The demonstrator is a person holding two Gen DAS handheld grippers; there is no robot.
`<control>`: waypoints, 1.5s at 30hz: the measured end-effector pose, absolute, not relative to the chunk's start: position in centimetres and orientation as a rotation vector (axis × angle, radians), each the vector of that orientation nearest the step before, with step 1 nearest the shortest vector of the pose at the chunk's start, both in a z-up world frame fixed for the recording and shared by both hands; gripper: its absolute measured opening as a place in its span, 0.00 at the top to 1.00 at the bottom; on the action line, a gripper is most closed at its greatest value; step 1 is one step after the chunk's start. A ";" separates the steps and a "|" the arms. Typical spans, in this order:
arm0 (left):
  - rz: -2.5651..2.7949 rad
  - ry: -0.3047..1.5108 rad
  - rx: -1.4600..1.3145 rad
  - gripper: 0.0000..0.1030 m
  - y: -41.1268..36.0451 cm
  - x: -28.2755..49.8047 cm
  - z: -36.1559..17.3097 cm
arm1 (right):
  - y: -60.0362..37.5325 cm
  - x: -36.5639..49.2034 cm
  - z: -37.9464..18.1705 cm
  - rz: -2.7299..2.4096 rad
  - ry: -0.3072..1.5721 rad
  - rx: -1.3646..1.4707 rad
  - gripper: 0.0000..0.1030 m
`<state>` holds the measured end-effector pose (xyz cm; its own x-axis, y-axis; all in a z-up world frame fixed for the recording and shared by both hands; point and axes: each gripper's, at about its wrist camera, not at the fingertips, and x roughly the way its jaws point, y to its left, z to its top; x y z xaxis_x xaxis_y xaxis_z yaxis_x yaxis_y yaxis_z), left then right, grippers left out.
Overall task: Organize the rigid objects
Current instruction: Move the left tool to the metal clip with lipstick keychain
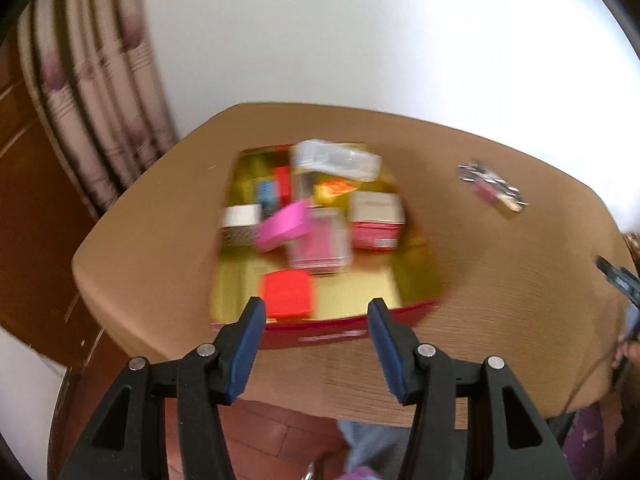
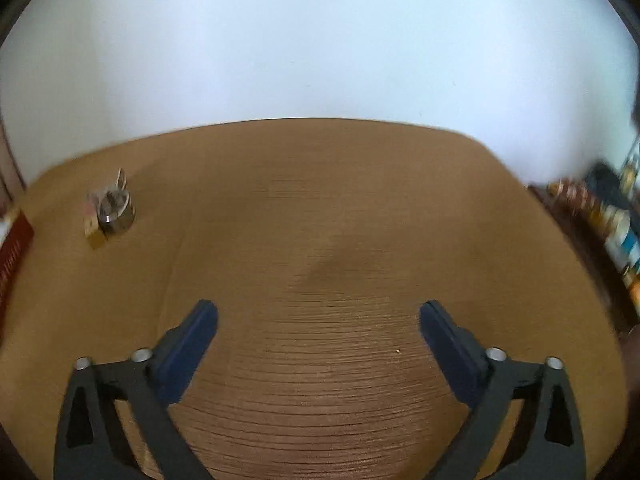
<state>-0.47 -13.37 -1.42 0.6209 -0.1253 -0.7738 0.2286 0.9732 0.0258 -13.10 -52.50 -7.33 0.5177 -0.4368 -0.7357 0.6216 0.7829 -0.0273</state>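
Left wrist view: the left gripper [image 1: 316, 310] stands with its blue pads [image 1: 249, 346] spread wide and nothing between them; the tips hang over the near wall of the tray [image 1: 332, 330], and blur keeps me from telling whether they touch it. The tray, red outside and gold inside, sits at the middle of the brown table [image 1: 500, 280], at 12 o'clock from the gripper. Inside it lie several small boxes: a red box [image 1: 287, 294] nearest the gripper, a pink box [image 1: 282, 226] tilted behind it at 11 o'clock, a clear case [image 1: 320, 240] beside the pink one, a white-and-red box [image 1: 376, 220] at 1 o'clock, and a clear box [image 1: 334, 160] at the far wall. A small cluster of metal bits [image 1: 492, 186] lies on the bare table at 2 o'clock, well apart from the tray. A curtain [image 1: 92, 108] hangs at 10 o'clock.

Right wrist view: the right gripper [image 2: 318, 316] is also spread wide and empty, above bare table [image 2: 320, 220]. The metal cluster [image 2: 112, 212] sits at 10 o'clock, far from the pads [image 2: 188, 350]. The tray's red wall [image 2: 14, 248] shows at the 9 o'clock edge. A shelf of jars [image 2: 612, 224] is blurred at 3 o'clock.
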 end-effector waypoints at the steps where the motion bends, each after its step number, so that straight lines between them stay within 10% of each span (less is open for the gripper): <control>1: -0.242 0.884 0.122 0.47 -14.5 -0.7 -1.3 | -53.0 -13.2 -7.5 -0.636 0.810 0.269 0.01; 27: -0.616 1.079 0.199 0.47 -38.8 7.8 -4.6 | -53.3 -13.8 -8.0 -0.365 0.807 0.413 0.01; 45: -0.536 1.220 0.154 0.47 -39.9 16.1 -9.4 | -54.6 -14.5 -8.3 -0.322 0.811 0.504 0.01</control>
<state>16.10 -39.94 -9.43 0.2374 -0.3085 -0.9211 0.4702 0.8662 -0.1689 -14.50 -54.57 -8.34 0.6501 -0.0824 -0.7554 0.4580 0.8357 0.3030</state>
